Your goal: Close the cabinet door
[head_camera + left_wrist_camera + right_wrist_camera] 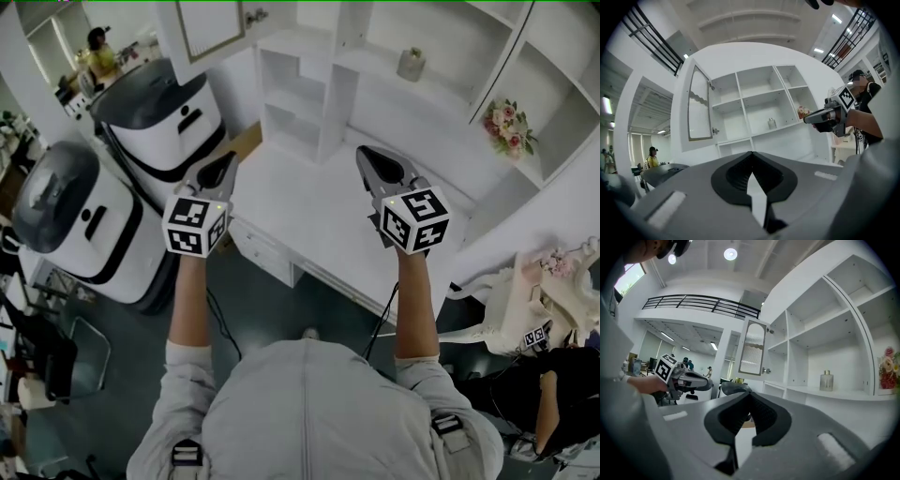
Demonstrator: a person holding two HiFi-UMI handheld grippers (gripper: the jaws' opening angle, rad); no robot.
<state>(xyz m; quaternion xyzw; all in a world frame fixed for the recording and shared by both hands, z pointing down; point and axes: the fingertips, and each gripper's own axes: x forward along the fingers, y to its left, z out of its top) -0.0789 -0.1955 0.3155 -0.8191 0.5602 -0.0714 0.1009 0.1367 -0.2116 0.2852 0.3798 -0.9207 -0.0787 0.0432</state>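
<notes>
The white cabinet door [211,28] with a ribbed glass pane stands open at the left end of the white shelf unit [309,103]. It also shows in the left gripper view as the door [699,105] with its small knob [715,131], and in the right gripper view as the door [752,348]. My left gripper [221,169] is held level over the desk's left edge, shut and empty, well short of the door. My right gripper [367,157] hovers beside it over the desk, jaws together, holding nothing. Each gripper view catches the other gripper: the right one [820,117], the left one [696,380].
A white desk [309,220] with a drawer lies below the shelves. A small bottle [411,64] and a flower bunch [506,127] stand on shelves. Two white and grey machines [159,112] [70,220] stand left. A white ornate chair [525,300] and a person [562,403] are right.
</notes>
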